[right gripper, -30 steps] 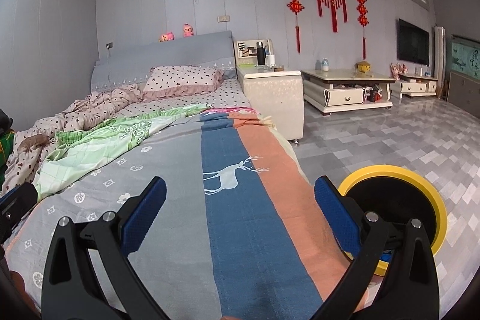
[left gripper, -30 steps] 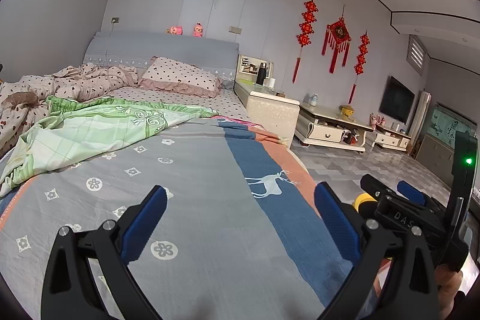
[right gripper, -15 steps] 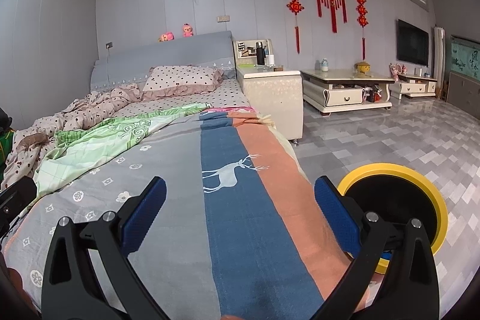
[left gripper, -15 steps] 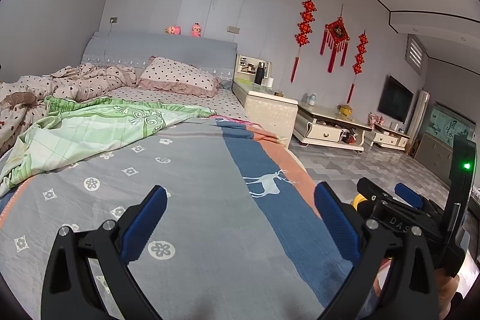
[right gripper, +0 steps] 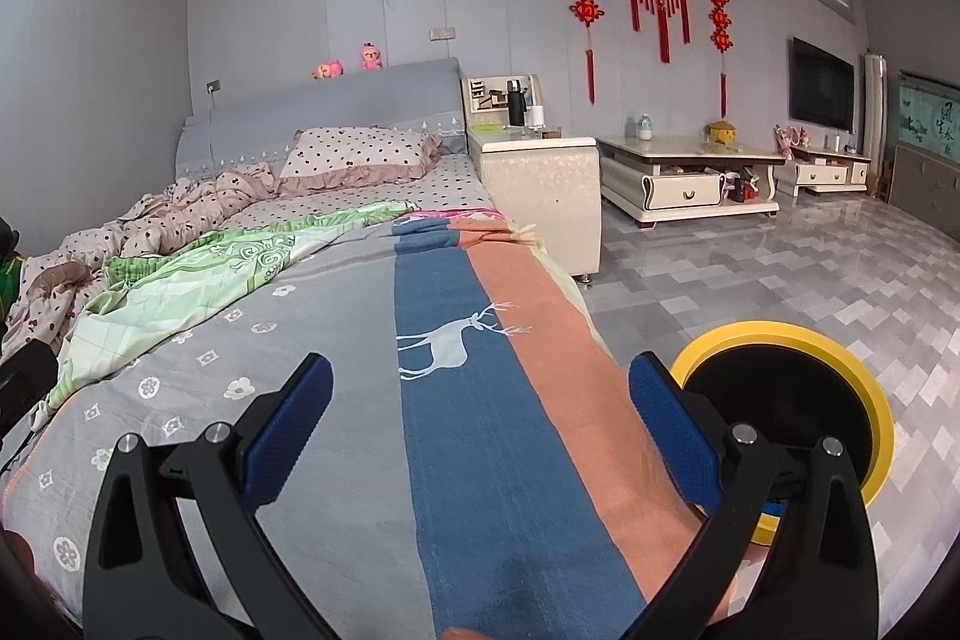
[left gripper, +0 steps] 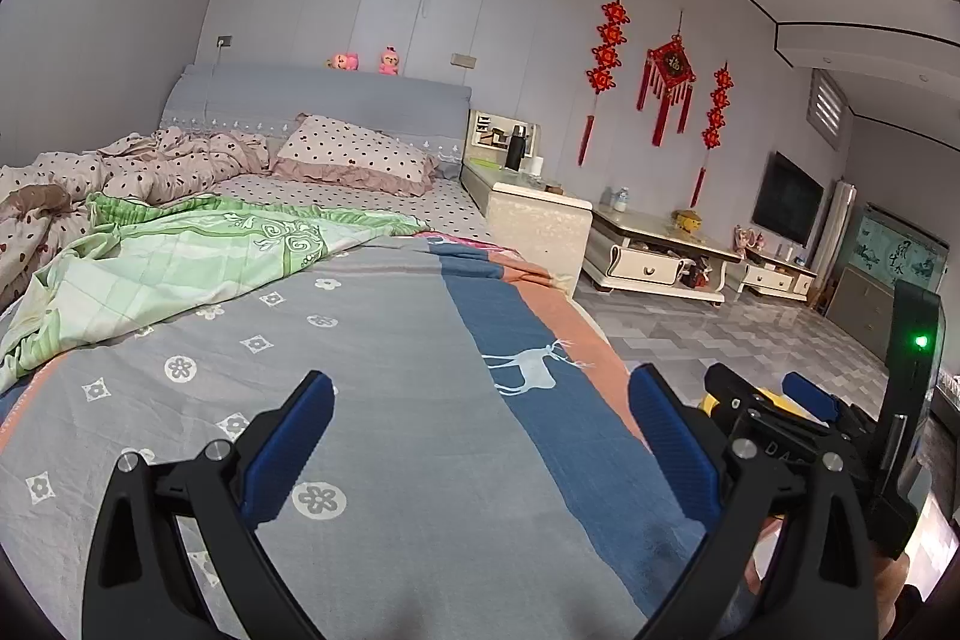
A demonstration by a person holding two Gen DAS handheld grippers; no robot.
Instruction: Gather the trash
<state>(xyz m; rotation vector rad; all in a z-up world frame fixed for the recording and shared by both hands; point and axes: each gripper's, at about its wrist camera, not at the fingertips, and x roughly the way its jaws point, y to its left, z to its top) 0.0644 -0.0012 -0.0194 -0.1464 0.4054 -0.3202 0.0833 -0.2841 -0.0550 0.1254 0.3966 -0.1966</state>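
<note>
A round trash bin point(right gripper: 798, 400) with a yellow rim and black inside stands on the floor beside the bed's right side. My right gripper point(right gripper: 480, 424) is open and empty above the foot of the bed, just left of the bin. My left gripper point(left gripper: 480, 436) is open and empty over the grey bedspread point(left gripper: 372, 370). The right gripper also shows at the right of the left wrist view point(left gripper: 780, 406). I see no loose trash on the bedspread.
A green quilt point(left gripper: 180, 262), a dotted blanket point(left gripper: 150, 166) and a pillow point(left gripper: 354, 154) lie at the head of the bed. A nightstand point(right gripper: 534, 184), low cabinets point(right gripper: 690, 178) and a TV point(right gripper: 822, 85) line the far wall. Tiled floor point(right gripper: 780, 268) lies right of the bed.
Both views have shifted slightly; the left gripper has edged forward and a little right over the bed. Both grippers stay open.
</note>
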